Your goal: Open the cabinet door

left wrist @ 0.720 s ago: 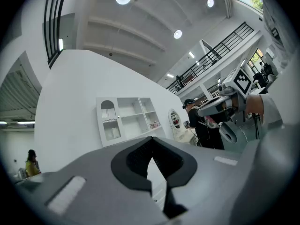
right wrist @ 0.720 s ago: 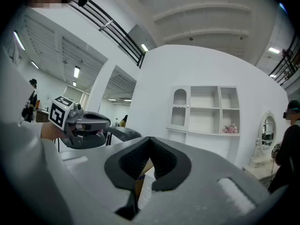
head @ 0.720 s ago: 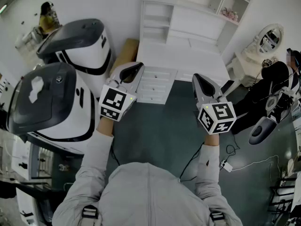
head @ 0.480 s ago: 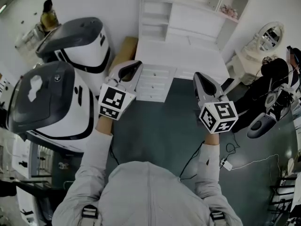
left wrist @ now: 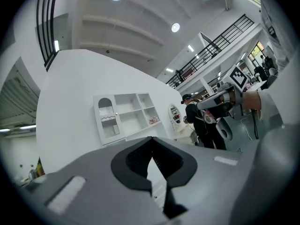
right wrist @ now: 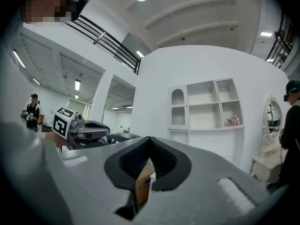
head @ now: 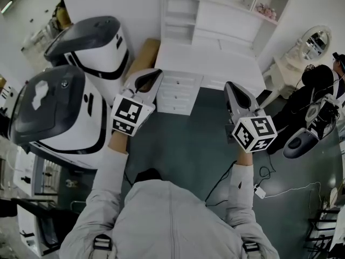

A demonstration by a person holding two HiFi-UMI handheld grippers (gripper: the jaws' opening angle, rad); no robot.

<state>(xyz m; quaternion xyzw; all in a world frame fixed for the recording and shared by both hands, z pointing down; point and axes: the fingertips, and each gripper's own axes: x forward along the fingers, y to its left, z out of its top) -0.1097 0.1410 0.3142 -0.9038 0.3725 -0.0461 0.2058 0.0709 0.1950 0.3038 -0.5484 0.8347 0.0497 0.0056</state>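
A white cabinet unit (head: 215, 20) with open shelves, drawers and a desk top stands against the far wall. Its arched glass door (left wrist: 107, 118) is at the upper left of the shelves, closed, also seen as the arched door (right wrist: 177, 110). My left gripper (head: 155, 74) is held level toward the drawers (head: 178, 93), shut and empty. My right gripper (head: 232, 86) hangs beside it, also shut with nothing in it. Both are well short of the cabinet. The left gripper (left wrist: 151, 142) and the right gripper (right wrist: 149, 142) show their jaws closed together.
Two large white-and-dark machines (head: 54, 112) (head: 91, 47) stand at the left. A cardboard box (head: 143, 58) leans beside the cabinet. At the right a person in black (head: 312, 96) holds grippers near a vanity mirror (head: 314, 41). Cables (head: 269, 188) lie on the dark floor.
The head view has shifted a little. Both grippers stay shut at about the same place before the cabinet; the right one has drifted slightly rightward.
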